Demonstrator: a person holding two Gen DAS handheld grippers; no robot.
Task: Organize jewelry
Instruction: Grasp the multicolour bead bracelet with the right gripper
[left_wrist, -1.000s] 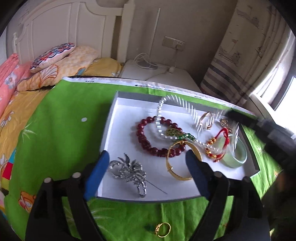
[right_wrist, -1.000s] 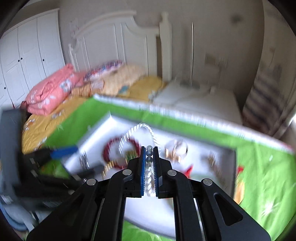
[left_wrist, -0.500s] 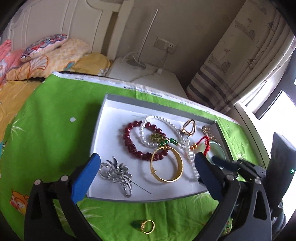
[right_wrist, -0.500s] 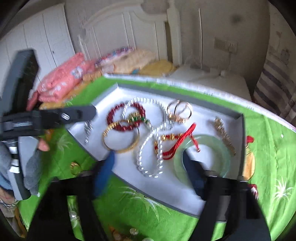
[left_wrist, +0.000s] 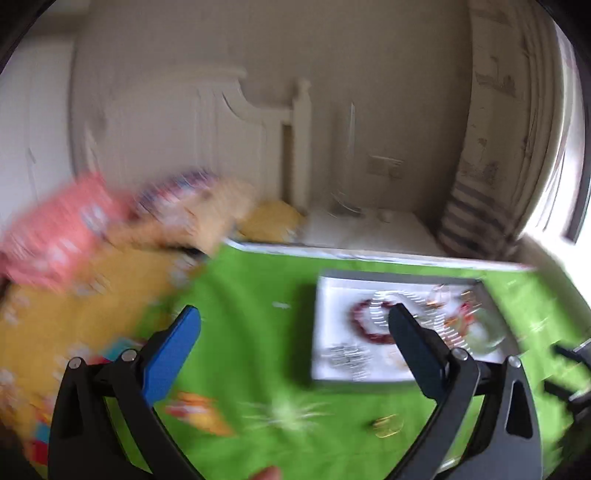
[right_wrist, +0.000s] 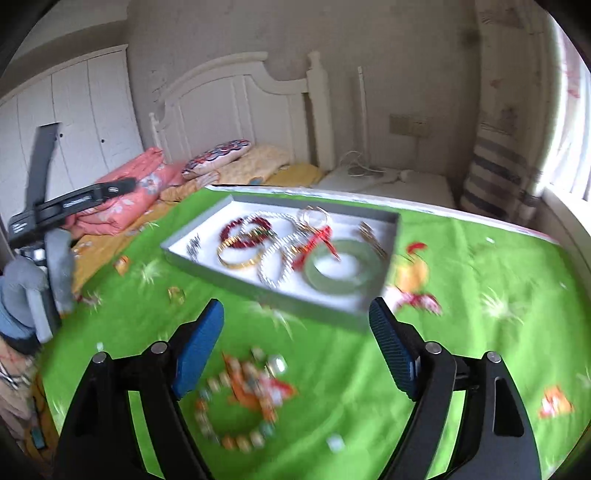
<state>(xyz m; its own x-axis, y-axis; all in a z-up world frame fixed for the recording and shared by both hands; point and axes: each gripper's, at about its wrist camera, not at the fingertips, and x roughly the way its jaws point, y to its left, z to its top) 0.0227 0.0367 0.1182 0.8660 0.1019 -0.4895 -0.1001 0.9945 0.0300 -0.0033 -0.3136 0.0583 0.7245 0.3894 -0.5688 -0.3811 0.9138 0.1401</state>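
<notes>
Left wrist view is smearing throughout: pieces in the tray (left_wrist: 402, 380) are reading as streaks, not separable. A small gold piece (left_wrist: 386, 425) in front of the tray is blurring; type unclear. In the right wrist view, the bead string (right_wrist: 236, 402) in front of the tray is blurring, beads indistinct.
</notes>
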